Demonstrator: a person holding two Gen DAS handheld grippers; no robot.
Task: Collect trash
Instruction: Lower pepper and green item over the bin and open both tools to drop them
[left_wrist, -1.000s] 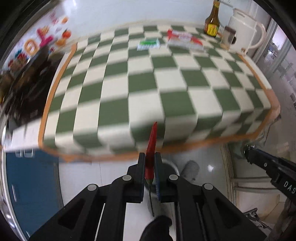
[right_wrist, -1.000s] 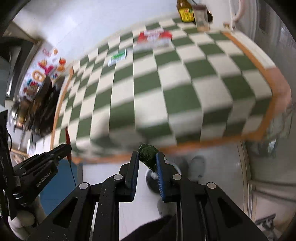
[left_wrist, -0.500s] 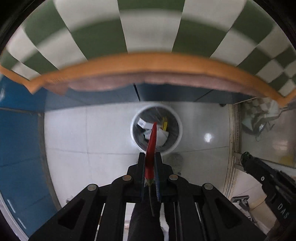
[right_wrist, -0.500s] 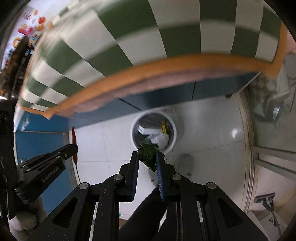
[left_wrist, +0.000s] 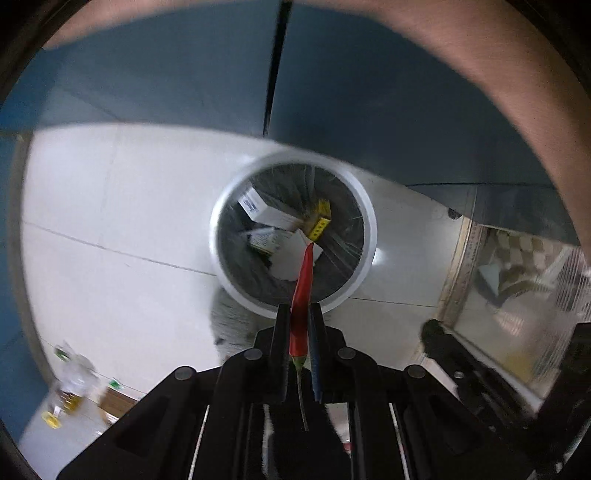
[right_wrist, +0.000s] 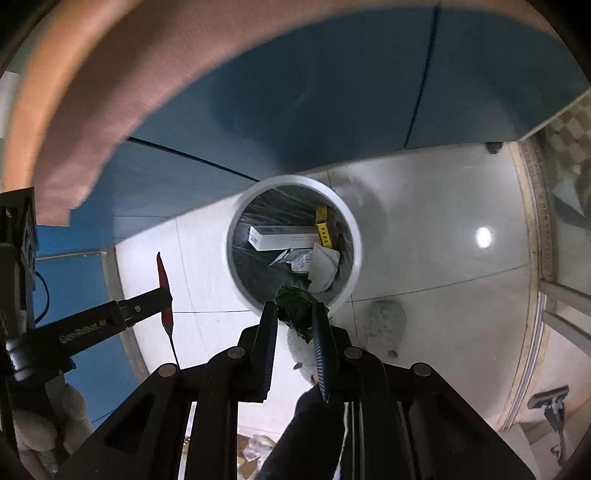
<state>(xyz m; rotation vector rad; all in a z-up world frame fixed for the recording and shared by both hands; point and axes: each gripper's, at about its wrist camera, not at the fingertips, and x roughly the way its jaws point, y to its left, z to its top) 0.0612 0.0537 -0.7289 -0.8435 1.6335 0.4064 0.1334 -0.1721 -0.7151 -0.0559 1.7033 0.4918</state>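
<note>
A red chili pepper (left_wrist: 302, 295) is pinched between the narrow jaws of the left gripper (left_wrist: 299, 314), its pointed tip reaching forward past the fingertips and its thin green stem trailing back behind them. Straight ahead of those jaws and below them stands the white trash bin (left_wrist: 365, 218), lined with a dark bag, so that in the left wrist view the pepper's tip lies over the bin's opening. The right gripper (right_wrist: 295, 314) is clamped on a crumpled dark green wad (right_wrist: 295, 306), which bulges out just in front of its fingertips, over the near rim of the same bin (right_wrist: 352, 229). Inside the bin, beyond both sets of jaws, lie a long white box (right_wrist: 280, 237), a yellow carton (right_wrist: 324, 230) and crumpled white paper (right_wrist: 323, 266). In the right wrist view the left gripper (right_wrist: 162, 295) shows off to the left of the right jaws, apart from the bin, with the pepper (right_wrist: 164, 291) upright in it. The bin stands on a pale tiled floor (left_wrist: 110, 229), with blue cabinet doors (right_wrist: 332, 92) beyond it.
</note>
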